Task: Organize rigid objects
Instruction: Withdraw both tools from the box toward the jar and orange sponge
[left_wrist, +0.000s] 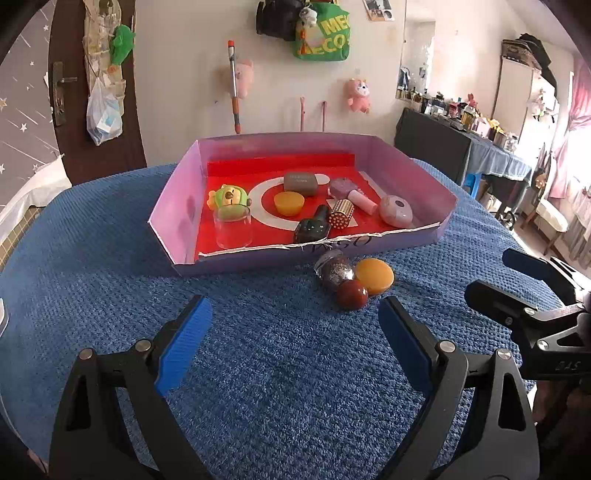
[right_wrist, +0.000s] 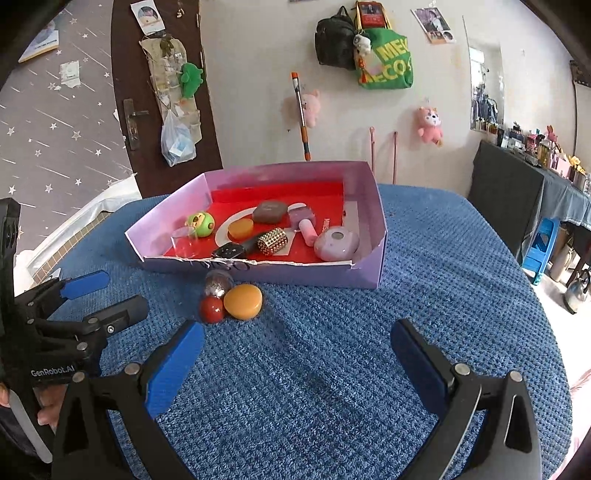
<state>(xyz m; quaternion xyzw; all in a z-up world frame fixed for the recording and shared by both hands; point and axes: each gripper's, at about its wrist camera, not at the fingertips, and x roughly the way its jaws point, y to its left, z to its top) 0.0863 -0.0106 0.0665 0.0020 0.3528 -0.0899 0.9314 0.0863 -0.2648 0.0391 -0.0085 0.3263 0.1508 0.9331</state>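
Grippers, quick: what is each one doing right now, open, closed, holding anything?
Left gripper: open, holding nothing, above the blue cloth.
Right gripper: open, holding nothing, above the same cloth.

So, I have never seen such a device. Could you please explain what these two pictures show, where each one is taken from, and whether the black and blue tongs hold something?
These are two hand-held grippers, each with a fisheye camera looking forward along its blue fingers. One picture comes from the left gripper, the other from the right gripper. Both are open and hold nothing.

Both cameras look at a table under a blue cloth. On it stands a shallow purple box with a red floor, already containing several small things. In front of the box, on the cloth, lie three things close together: a glitter-filled ball, an orange disc and a small red ball.
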